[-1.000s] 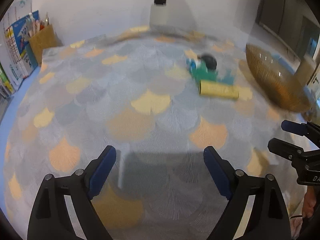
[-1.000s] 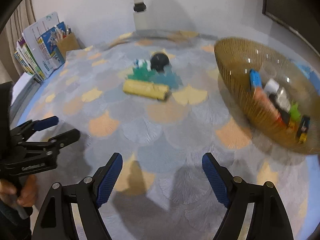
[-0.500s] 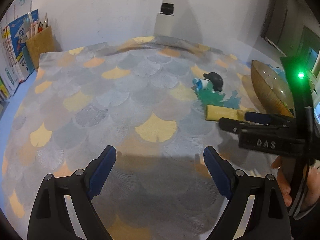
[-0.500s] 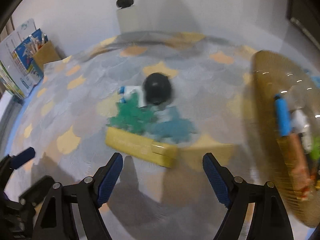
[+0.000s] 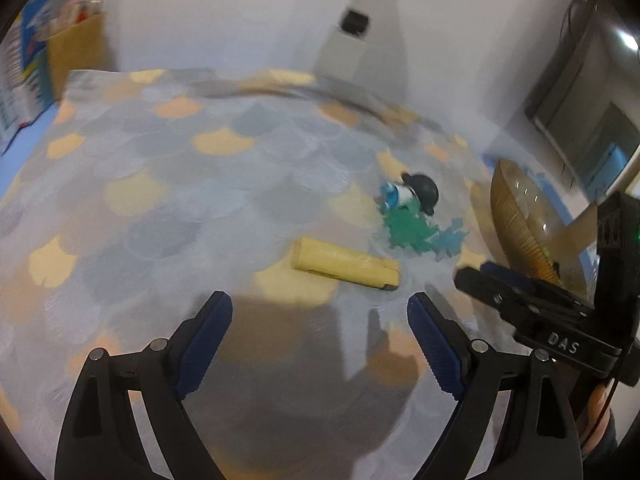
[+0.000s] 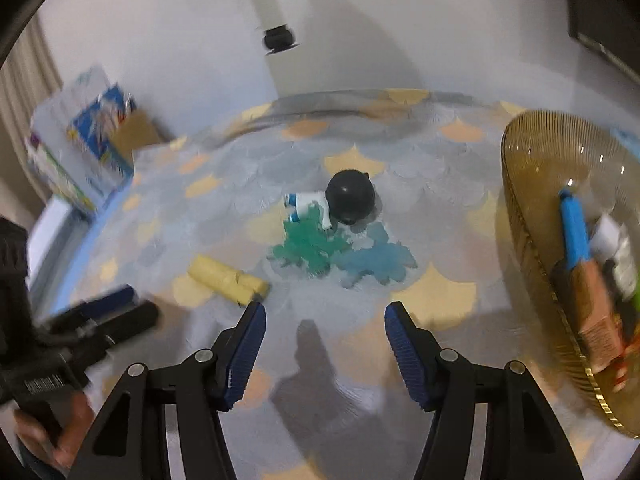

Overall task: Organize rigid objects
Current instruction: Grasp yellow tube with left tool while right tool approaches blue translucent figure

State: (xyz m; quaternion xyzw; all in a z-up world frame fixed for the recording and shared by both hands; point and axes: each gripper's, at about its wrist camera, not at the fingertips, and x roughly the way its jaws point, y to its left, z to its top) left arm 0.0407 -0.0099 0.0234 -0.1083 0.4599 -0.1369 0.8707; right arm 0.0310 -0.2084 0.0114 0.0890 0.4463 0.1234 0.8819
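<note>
A cloth printed with grey, pale blue and orange fan-shaped scales (image 5: 168,184) covers the table, and a plain white wall (image 6: 168,40) rises behind it with a small black fixture (image 6: 279,40) mounted on a pale vertical strip. At the far left corner of the table stand a brown cardboard box (image 6: 138,136) and some upright blue and white books (image 6: 100,120), blurred. A ribbed amber glass bowl (image 6: 532,216) sits at the right side of the table, holding a blue stick (image 6: 574,232), a brown block and other small items too blurred to name. On the cloth, the yellow cylinder (image 5: 346,263) lies flat on its side; in the left wrist view its long axis runs from upper left to lower right, with a darker tip at the lower right end. Beyond it lie a green jagged flat piece (image 6: 306,246) and a blue jagged flat piece (image 6: 374,262), side by side and touching, and behind them a small toy figure (image 6: 340,200) with a round black head and a white and blue body. The left gripper (image 5: 320,320) hangs above the cloth with its jaws spread wide and empty; the yellow cylinder lies just ahead of it, slightly toward its right finger. The right gripper (image 6: 322,324) is closing, with only bare cloth between its blue pads; the yellow cylinder's darker tip lies just beside its left fingertip, outside the jaws, and the jagged pieces lie directly ahead of it, apart.
</note>
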